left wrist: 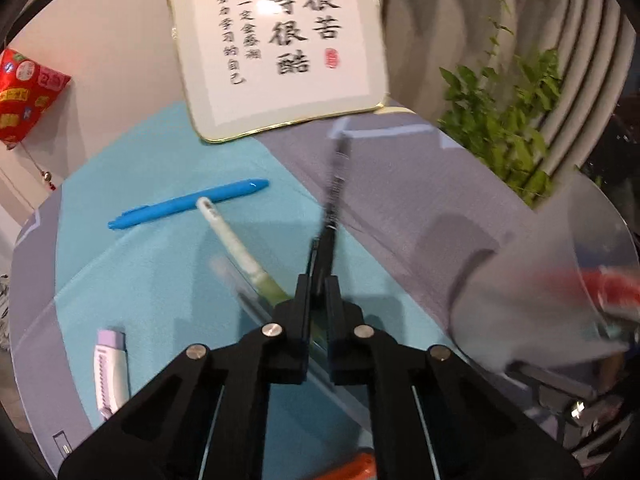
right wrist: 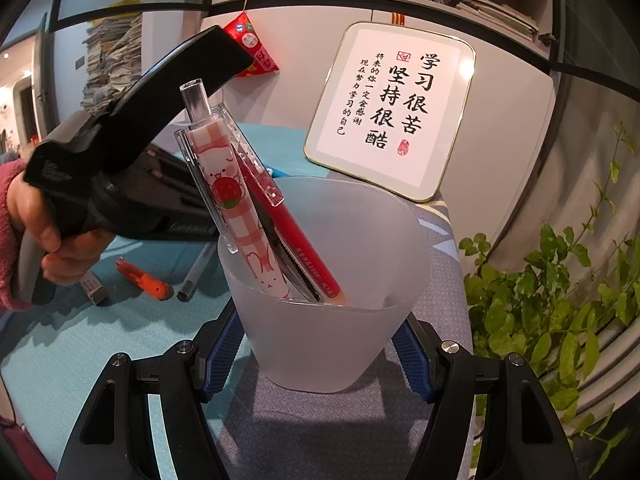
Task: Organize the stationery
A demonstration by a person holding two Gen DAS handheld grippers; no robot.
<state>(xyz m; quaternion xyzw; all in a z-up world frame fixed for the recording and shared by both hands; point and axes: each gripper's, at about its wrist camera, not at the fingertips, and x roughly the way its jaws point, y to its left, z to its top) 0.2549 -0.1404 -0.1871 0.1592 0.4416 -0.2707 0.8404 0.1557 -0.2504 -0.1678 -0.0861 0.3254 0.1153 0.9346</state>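
left claw (left wrist: 319, 280) pinched shut on a black pen (left wrist: 334, 196), gripped near its lower end so the long barrel juts forward, free to be steered tip-first toward a container. right claw (right wrist: 320, 344) closed around the frosted cup (right wrist: 332, 280), blue pads pressing its sides low down, probably to steady it as a receiving pot while keeping the mouth clear. already standing inside, leaning against the left rim: a pink checked pen (right wrist: 236, 204), a red pen (right wrist: 296, 232) and something dark and serrated between them, too hidden to name. blurred in the left view at far right, the same cup (left wrist: 540, 300), so black pen and cup near but apart. left behind on the teal mat (left wrist: 132, 264) of the desk: a blue pen (left wrist: 188, 204), a white and green pen (left wrist: 236, 248), a lilac cutter (left wrist: 112, 372); from the right view also an orange cutter (right wrist: 144, 276) and a clear pen (right wrist: 196, 272). likely mid-task, several pieces yet to collect. farther back, a framed calligraphy panel (right wrist: 392, 108) propped against the wall and a green plant (right wrist: 560, 312) at the desk's edge.
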